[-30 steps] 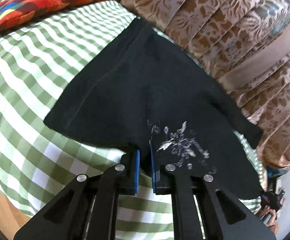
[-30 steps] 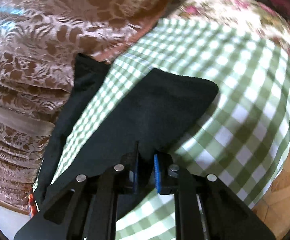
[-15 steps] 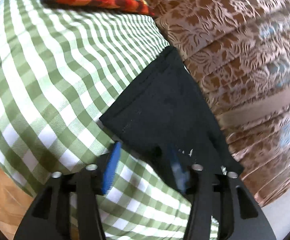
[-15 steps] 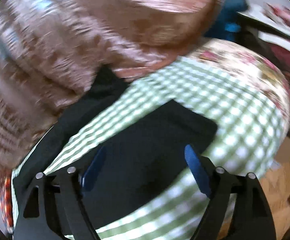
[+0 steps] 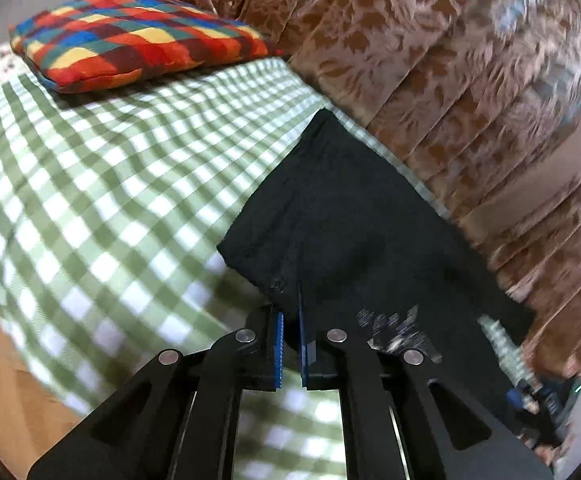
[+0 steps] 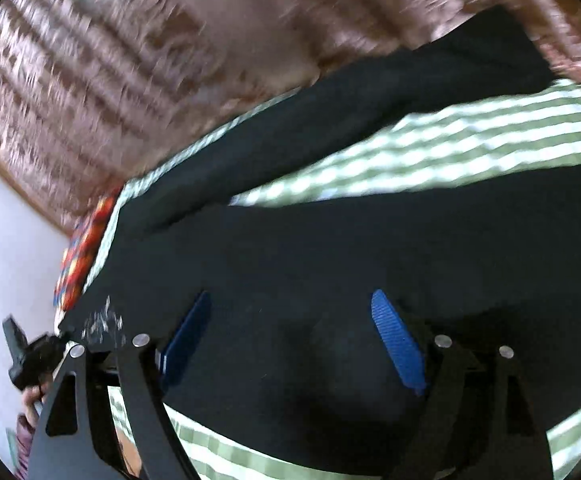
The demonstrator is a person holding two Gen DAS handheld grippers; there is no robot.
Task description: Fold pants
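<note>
Checked bedsheet (image 5: 102,208): left gripper (image 5: 289,316) pinching pants (image 5: 354,232) hem; right gripper (image 6: 290,320) agape; pillow (image 5: 138,36) beyond.

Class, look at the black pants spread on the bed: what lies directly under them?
The black fabric pants lie on a green-and-white checked bedsheet, which shows around them and between the legs. Whatever lies beneath the cloth itself is covered.

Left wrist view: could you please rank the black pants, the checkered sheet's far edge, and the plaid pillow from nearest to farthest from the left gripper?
1. Black pants: pinched in the left gripper, stretching away to the right.
2. Checkered sheet: its far edge lies beyond, upper middle.
3. Plaid pillow: farthest, upper left, at the sheet's far end.
</note>
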